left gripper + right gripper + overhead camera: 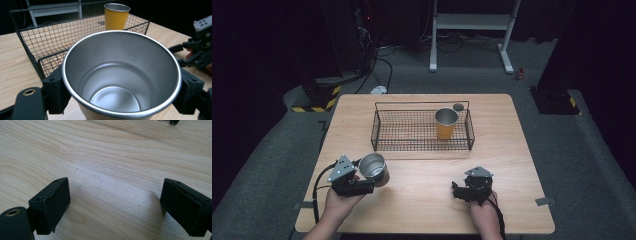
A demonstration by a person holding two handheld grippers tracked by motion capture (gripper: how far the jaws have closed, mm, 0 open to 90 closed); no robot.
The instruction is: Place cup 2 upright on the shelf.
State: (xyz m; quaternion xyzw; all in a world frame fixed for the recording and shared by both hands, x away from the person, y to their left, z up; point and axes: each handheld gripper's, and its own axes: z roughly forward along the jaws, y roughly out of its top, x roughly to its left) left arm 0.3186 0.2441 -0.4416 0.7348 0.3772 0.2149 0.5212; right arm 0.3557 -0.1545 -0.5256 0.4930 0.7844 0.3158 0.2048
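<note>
Steel cups number two: left gripper (pixel 368 179) clamps one cup (pixel 373 167), right gripper (pixel 460 190) gapes unladen.

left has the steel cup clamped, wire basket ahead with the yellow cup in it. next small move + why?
Probably carry the steel cup forward over the wire basket rim: the left gripper is shut on it, and bare mesh lies left of the yellow cup. The right gripper is open over bare table.

Right gripper (pixel 115 207) — jaws wide apart over bare wooden table (pixel 112 157)
</note>
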